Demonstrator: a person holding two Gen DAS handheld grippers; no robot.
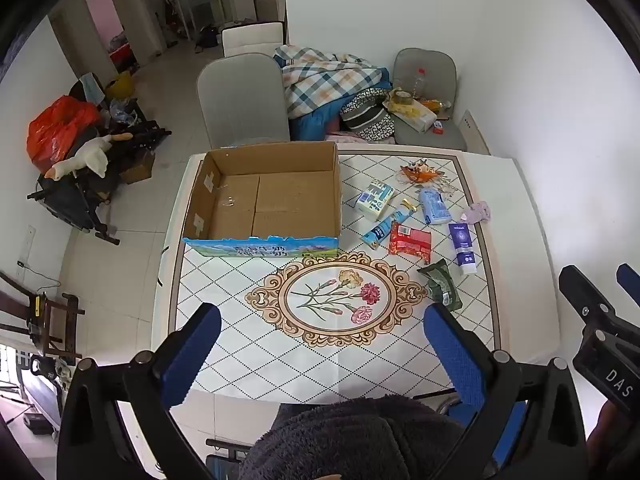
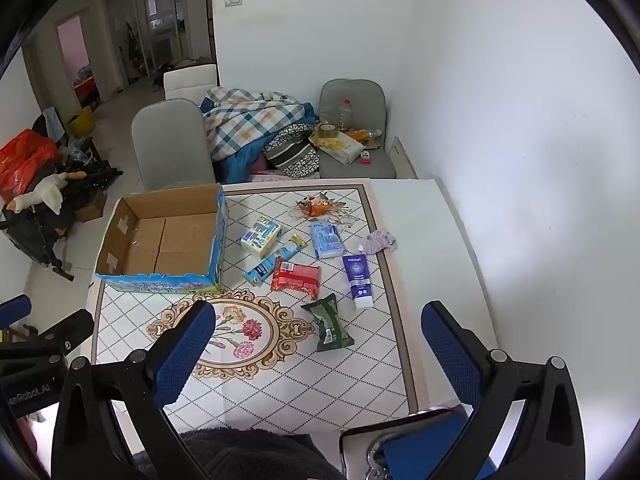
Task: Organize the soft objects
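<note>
Left hand-held gripper (image 1: 322, 344) held above the near edge of the surface (image 1: 224, 364), blue pads spread wide, nothing between them. Open cardboard box (image 1: 264, 200) at the far left corner of the surface, empty inside, blue printed front wall facing the near edge. Just right of the box, a white-and-blue tissue pack (image 1: 375, 199), and nearer, a slim blue stick packet (image 1: 378, 233) touching a red snack packet (image 1: 411, 242). Orange crumpled wrapper (image 1: 420, 171) near the far edge. Light blue soft pack (image 1: 434, 206) right of the tissue pack. Dark green pouch (image 1: 441, 284) closest to the near edge, beside the floral medallion (image 1: 336, 298). White-and-purple tube (image 1: 462, 247) and a lilac scrap of fabric (image 1: 477, 213) toward the right edge. Right hand-held gripper (image 2: 318, 344) likewise above the near edge, pads spread wide, gripping nothing.
</note>
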